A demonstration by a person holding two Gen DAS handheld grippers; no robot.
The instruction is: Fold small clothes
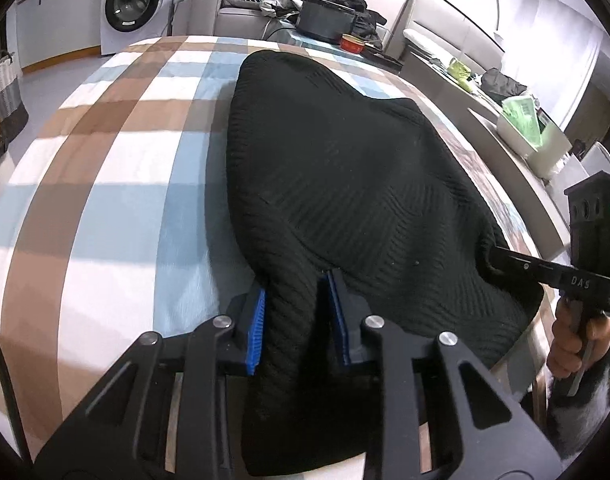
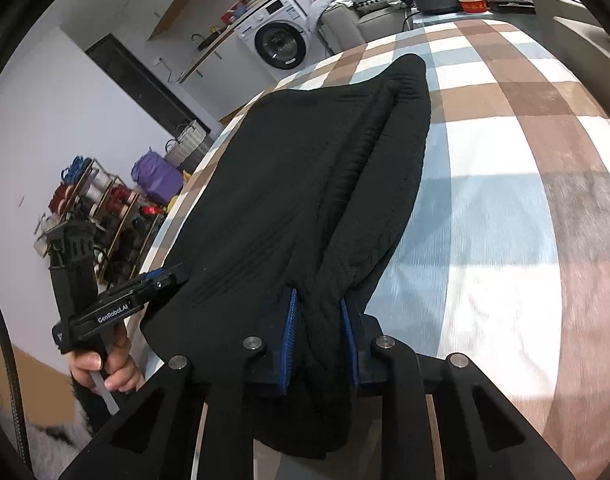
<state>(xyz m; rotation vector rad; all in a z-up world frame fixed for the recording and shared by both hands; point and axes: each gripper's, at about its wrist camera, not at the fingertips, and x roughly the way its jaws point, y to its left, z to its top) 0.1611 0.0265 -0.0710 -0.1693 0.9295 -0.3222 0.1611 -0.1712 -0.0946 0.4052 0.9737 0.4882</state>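
A black knit garment (image 1: 345, 168) lay stretched lengthwise on the surface (image 1: 105, 152), which was covered in a brown, blue and white checked cloth, its near edge hanging over the front. The left gripper (image 1: 295, 320) was clenched on a bunched fold at that near edge, blue pads (image 1: 255, 332) pressing the knit from both sides. The right gripper (image 2: 317, 336) pinched the other near corner the same way. Each was held by a hand (image 2: 105, 368). Behind stood a washing machine (image 1: 135, 4), a sofa (image 1: 233, 8) and a red bowl (image 1: 353, 43).
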